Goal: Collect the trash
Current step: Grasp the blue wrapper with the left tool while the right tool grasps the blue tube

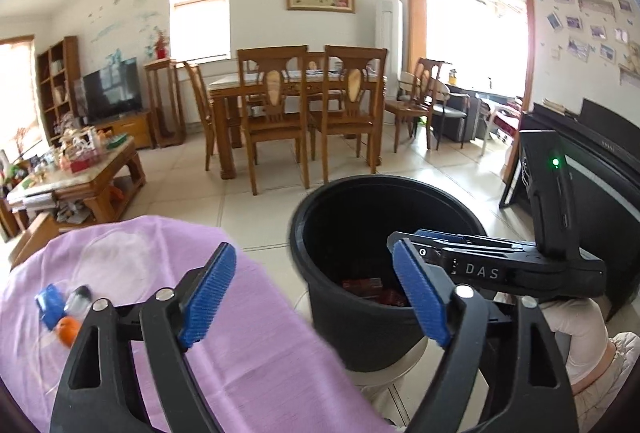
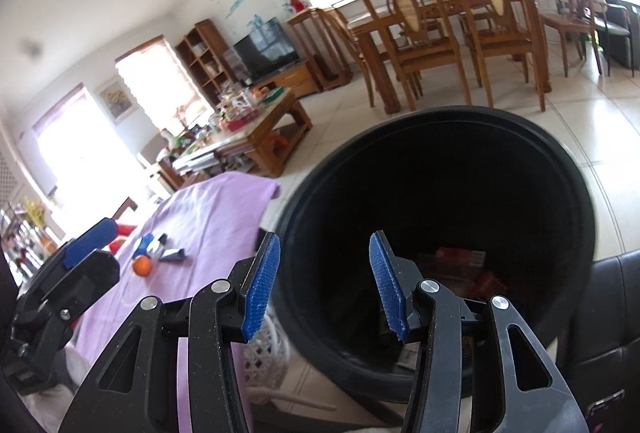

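A black trash bin (image 1: 384,193) stands beside a table with a purple cloth (image 1: 248,345). Reddish wrappers (image 1: 362,284) lie at its bottom, also in the right wrist view (image 2: 460,257). My left gripper (image 1: 320,293) is open and empty, between the cloth and the bin. My right gripper (image 2: 326,283) is open and empty over the bin's mouth (image 2: 440,121); it shows in the left wrist view (image 1: 408,237). On the cloth lie a blue packet (image 1: 50,303), a clear wrapper (image 1: 78,299) and an orange fruit (image 1: 68,329), also in the right wrist view (image 2: 142,265).
A cluttered wooden coffee table (image 1: 80,177) stands at the left. A dining table with chairs (image 1: 296,105) is across the tiled floor. A black piano (image 1: 600,169) is at the right. A white woven basket (image 2: 266,357) sits under the bin's left side.
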`<action>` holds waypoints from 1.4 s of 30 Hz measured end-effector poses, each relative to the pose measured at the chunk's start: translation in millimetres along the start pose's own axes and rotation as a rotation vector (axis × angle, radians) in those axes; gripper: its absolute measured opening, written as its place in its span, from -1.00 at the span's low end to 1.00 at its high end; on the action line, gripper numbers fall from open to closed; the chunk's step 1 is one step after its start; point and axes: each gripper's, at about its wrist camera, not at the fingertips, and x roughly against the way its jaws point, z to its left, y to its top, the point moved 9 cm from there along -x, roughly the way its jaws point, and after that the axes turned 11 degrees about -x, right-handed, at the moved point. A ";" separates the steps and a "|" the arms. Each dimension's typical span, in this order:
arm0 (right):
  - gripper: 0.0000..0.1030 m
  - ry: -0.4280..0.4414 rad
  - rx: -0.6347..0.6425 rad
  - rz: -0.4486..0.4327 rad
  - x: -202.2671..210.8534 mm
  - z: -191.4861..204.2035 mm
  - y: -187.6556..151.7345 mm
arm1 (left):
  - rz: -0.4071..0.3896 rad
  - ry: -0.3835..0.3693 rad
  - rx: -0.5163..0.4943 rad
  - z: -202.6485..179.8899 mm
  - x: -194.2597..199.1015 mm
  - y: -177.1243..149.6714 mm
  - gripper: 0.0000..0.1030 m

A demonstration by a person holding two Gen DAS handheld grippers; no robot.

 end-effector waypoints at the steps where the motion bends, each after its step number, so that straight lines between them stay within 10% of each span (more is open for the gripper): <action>1: 0.02 0.001 0.010 0.005 -3.4 7.4 -2.3 | 0.001 0.007 0.012 8.6 2.9 -3.8 0.57; 17: 0.10 0.074 0.324 0.166 -112.9 192.4 -68.1 | 0.270 0.253 0.470 281.3 13.3 -132.0 0.55; 22: 0.10 0.023 0.518 0.246 -157.9 228.6 -98.2 | 0.366 0.244 0.505 299.6 -7.4 -163.9 0.54; 35: 0.09 -0.070 0.797 0.369 -246.8 263.1 -132.1 | 0.317 0.132 0.588 313.6 -10.3 -182.9 -0.40; 42: -0.85 -0.008 0.722 0.448 -245.5 266.1 -139.8 | 0.313 0.145 0.516 307.9 -8.4 -177.5 -0.57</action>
